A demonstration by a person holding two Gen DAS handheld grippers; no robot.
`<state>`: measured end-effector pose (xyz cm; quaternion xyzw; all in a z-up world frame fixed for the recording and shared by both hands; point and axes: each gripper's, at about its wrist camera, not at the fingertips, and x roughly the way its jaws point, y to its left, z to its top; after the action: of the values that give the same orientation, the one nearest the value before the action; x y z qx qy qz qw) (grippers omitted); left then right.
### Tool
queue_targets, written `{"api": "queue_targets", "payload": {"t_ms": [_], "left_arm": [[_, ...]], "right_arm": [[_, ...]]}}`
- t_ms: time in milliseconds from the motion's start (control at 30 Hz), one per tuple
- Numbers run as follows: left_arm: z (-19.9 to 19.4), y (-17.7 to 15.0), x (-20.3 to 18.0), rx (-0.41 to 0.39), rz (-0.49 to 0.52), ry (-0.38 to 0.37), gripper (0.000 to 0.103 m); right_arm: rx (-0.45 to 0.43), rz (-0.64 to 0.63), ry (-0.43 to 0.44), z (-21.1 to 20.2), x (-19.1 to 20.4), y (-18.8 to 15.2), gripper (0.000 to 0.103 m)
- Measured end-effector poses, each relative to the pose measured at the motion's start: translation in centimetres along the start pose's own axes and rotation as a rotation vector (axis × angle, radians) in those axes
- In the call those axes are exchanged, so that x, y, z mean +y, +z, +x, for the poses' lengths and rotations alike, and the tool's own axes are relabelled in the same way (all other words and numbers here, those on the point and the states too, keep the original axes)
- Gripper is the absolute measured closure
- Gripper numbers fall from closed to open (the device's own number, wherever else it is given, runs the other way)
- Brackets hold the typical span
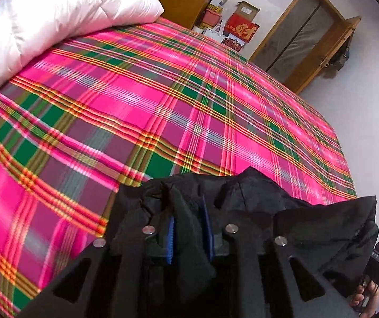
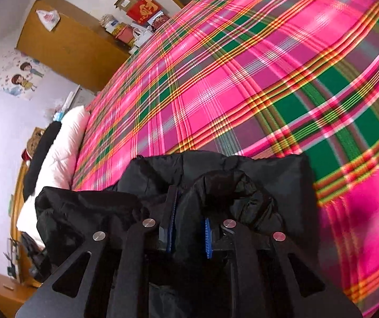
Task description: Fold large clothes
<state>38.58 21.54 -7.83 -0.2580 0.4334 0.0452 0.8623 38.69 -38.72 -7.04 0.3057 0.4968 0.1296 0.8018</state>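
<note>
Where the garment sits: bunched black jacket (image 1: 255, 212) at six o'clock in both wrist views, held above the near edge of the plaid bedspread (image 1: 141, 100).
Left gripper (image 1: 190, 228): jaws clamped on a fold of black fabric, blue pads (image 1: 171, 238) pressing it from both sides.
Right gripper (image 2: 189, 228): also pinching the jacket, cloth draped over its fingers.
Right hand (image 1: 364, 299): glimpsed at four o'clock in the left view.
White duvet (image 1: 57, 18): rolled up at eleven o'clock.
Door (image 1: 303, 31): at two o'clock.
</note>
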Motion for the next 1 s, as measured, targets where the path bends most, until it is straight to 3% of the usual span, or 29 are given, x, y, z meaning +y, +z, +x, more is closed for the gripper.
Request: {"api": "queue_targets", "payload": {"t_ms": [100,167,200,233,267,300,333,500,633,733,800,900,1000], "left_arm": [[-0.4,0.9,0.0,0.030,-0.020,-0.029,0.077],[-1.7,1.5,0.5,0.023,-0.047,-0.079,0.059],[-2.4,1.7,0.8,0.012,-0.068,-0.112,0.052],[-3.2,2.0,1.0,0.002,-0.085,-0.141,0.038],[-3.9,2.3,1.1,-0.017,-0.101,-0.159,0.027],[-4.7,2.7,1.2,-0.048,-0.105,-0.143,0.022],[-5.4,3.0,1.1,-0.077,-0.102,-0.116,0.018],[-8.2,3.3,1.0,-0.123,-0.076,-0.088,0.018],[-9.6,0.1,-0.5,-0.140,0.084,-0.104,0.017],[-6.8,-1.5,-0.7,-0.071,0.197,-0.020,0.017],[-4.3,-1.2,0.3,0.002,0.185,0.028,0.017],[-1.5,0.4,1.6,0.080,0.113,-0.009,0.017],[0.2,1.2,0.6,0.133,0.140,-0.051,0.017]], "right_arm": [[0.004,-0.001,0.017,-1.2,0.3,0.4,0.082],[-0.003,-0.002,0.062,-2.7,0.6,0.6,0.077],[-0.006,-0.001,0.086,-3.2,0.8,0.7,0.069],[-0.009,0.002,0.136,-4.1,0.8,0.8,0.063],[-0.014,0.006,0.162,-4.4,0.9,0.9,0.041],[-0.022,0.014,0.193,-4.9,0.9,1.0,0.027],[-0.026,0.023,0.207,-5.3,1.1,1.1,0.025],[-0.157,-0.103,0.093,-7.7,3.7,0.6,0.025],[-0.202,-0.296,0.017,-8.5,5.7,-2.0,0.025],[-0.148,-0.361,-0.063,-6.5,4.9,-2.9,0.025],[-0.114,-0.347,-0.109,-5.0,3.3,-2.2,0.025],[-0.045,-0.352,-0.107,-2.9,2.0,-0.3,0.025],[0.019,-0.399,-0.083,-1.2,3.1,0.7,0.025]]}}
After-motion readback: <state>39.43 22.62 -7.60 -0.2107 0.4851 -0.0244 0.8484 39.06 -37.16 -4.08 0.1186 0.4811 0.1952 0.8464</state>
